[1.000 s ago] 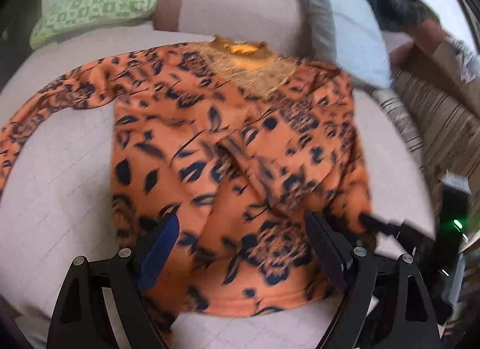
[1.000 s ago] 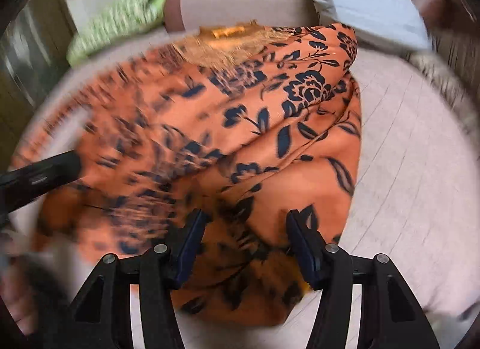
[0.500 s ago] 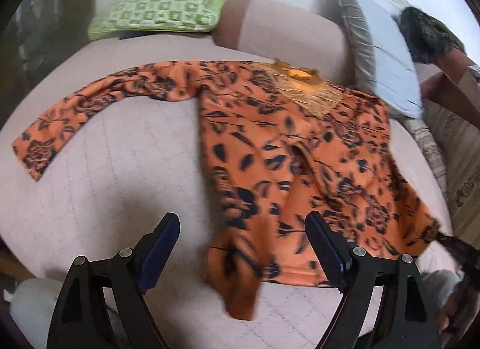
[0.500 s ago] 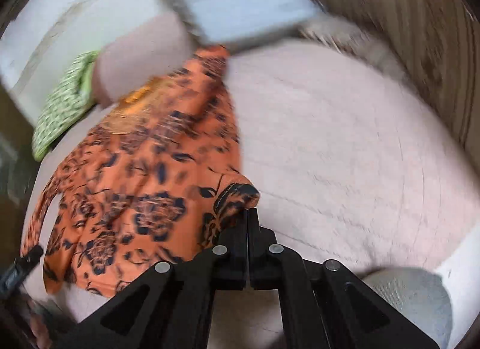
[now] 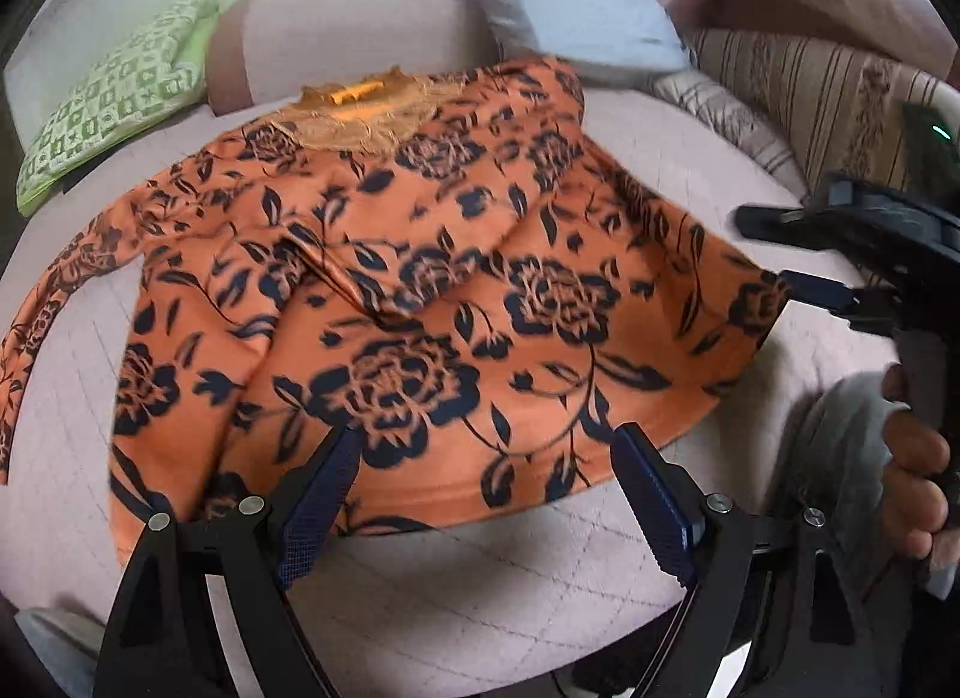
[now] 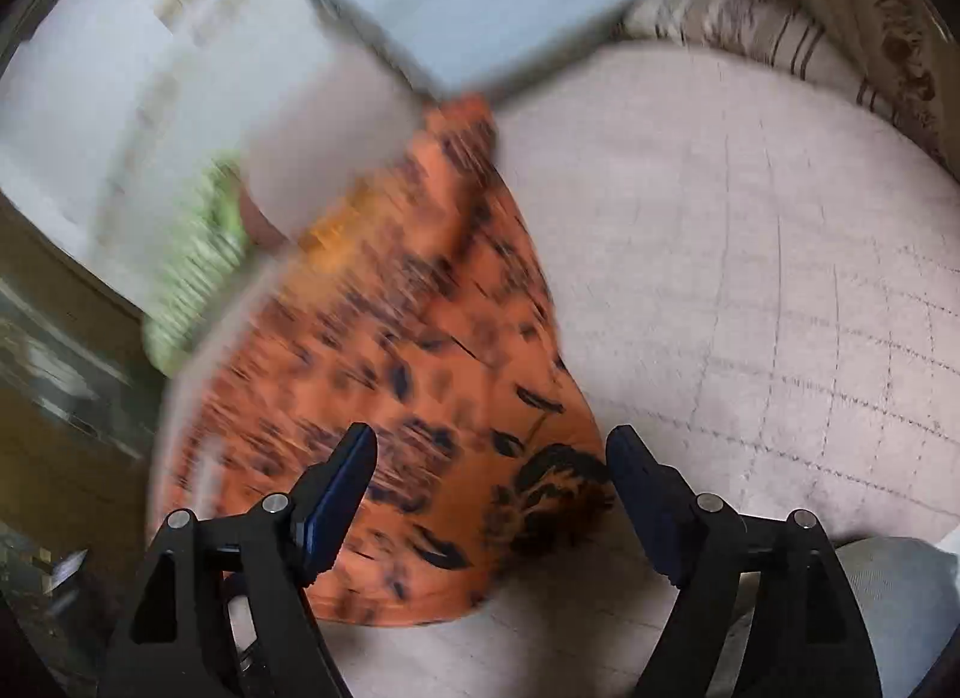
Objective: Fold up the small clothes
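Note:
An orange top with dark blue flowers (image 5: 456,290) lies spread on the pale quilted cover (image 5: 492,596), its gold lace neckline (image 5: 360,110) at the far side. My left gripper (image 5: 486,488) hangs open just above the near hem, touching nothing. In the right wrist view, blurred, the top (image 6: 408,374) fills the left half. My right gripper (image 6: 492,488) has its jaws opening, and the dark cuff (image 6: 552,494) lies loose between them, clear of the pads. From the left wrist view the right gripper (image 5: 762,248) sits at the top's right tip.
A green patterned pillow (image 5: 114,98) and a beige bolster (image 5: 354,32) lie at the back, a grey-blue pillow (image 5: 576,8) beside them. Striped cushions (image 5: 810,92) line the right side. A hand (image 5: 912,452) holds the right gripper's handle. Dark wooden furniture (image 6: 54,398) stands left.
The right gripper was shut on the cuff half a second ago; its jaws now stand apart and the cuff lies free. The left gripper has shifted right, over the hem.

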